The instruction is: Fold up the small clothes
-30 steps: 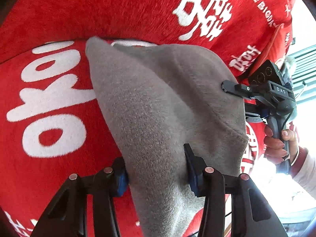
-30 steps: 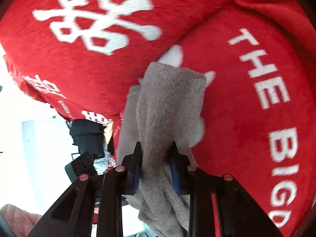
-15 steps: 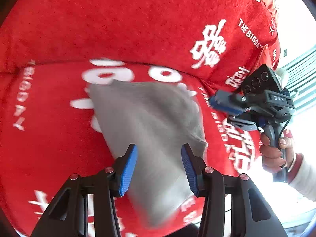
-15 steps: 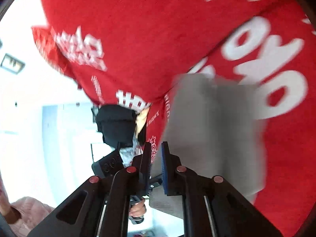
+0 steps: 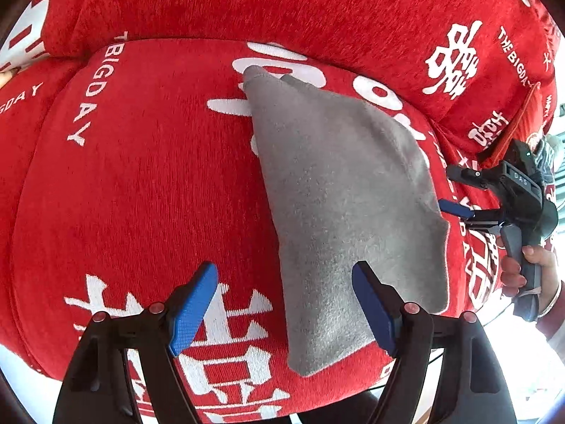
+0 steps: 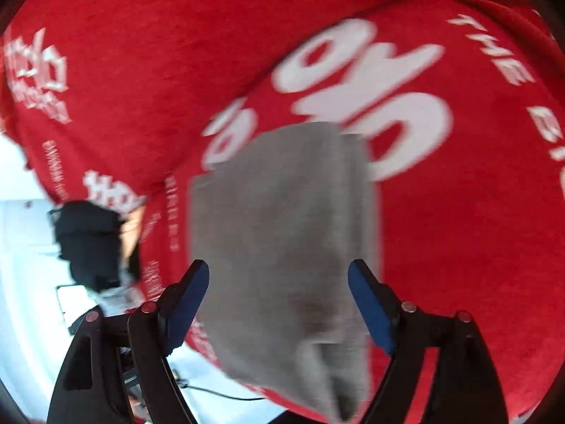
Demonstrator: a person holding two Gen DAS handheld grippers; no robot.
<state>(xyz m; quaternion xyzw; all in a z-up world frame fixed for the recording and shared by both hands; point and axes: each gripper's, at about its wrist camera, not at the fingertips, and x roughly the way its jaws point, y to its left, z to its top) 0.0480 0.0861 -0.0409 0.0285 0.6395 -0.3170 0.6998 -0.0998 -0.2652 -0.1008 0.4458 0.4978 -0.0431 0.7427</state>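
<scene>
A folded grey cloth (image 5: pixel 339 205) lies flat on a red cushion (image 5: pixel 148 190) printed with white lettering. My left gripper (image 5: pixel 284 304) is open and empty, its blue pads either side of the cloth's near edge, above it. My right gripper (image 6: pixel 279 300) is open and empty, hovering over the same grey cloth (image 6: pixel 286 233), which looks blurred. The right gripper also shows in the left wrist view (image 5: pixel 459 190) at the cloth's right edge, jaws apart, held by a hand.
A red back cushion (image 5: pixel 282 3) with white characters rises behind the seat. A black object (image 6: pixel 88 240) stands past the cushion's left edge against a bright white floor. The cushion's front edge drops off just below both grippers.
Both grippers were shut on the grey cloth a second ago. They let go, opened wide and pulled back; the cloth now lies flat on the cushion.
</scene>
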